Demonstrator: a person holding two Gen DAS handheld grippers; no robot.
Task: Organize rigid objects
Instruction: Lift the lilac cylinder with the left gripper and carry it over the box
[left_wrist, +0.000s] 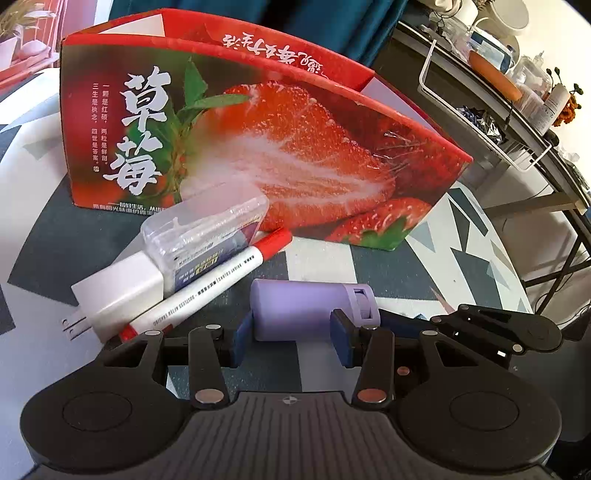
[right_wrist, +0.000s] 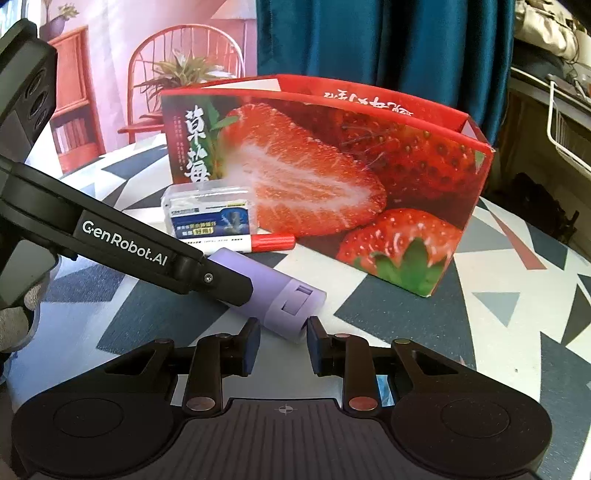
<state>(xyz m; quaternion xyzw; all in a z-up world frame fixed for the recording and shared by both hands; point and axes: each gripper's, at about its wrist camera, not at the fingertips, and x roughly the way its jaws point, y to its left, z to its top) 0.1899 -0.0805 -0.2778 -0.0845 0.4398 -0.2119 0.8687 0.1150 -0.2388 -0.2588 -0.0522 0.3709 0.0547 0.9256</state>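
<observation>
Both grippers clamp the purple cylinder (left_wrist: 299, 306): left gripper (left_wrist: 291, 334) on its body, right gripper (right_wrist: 282, 345) narrow on the cap end. Lift level, coordinated, then clear the box (left_wrist: 258, 122) rim before lowering inside.

Both views are bright with a cool daylight cast. Ahead of the jaws the strawberry box (left_wrist: 258, 147) shows a glossy glare patch and washed-out white print. Fisheye bending curves everything toward the dark corners. Beside the jaws the clear plastic case (left_wrist: 207, 229) looks slightly soft
</observation>
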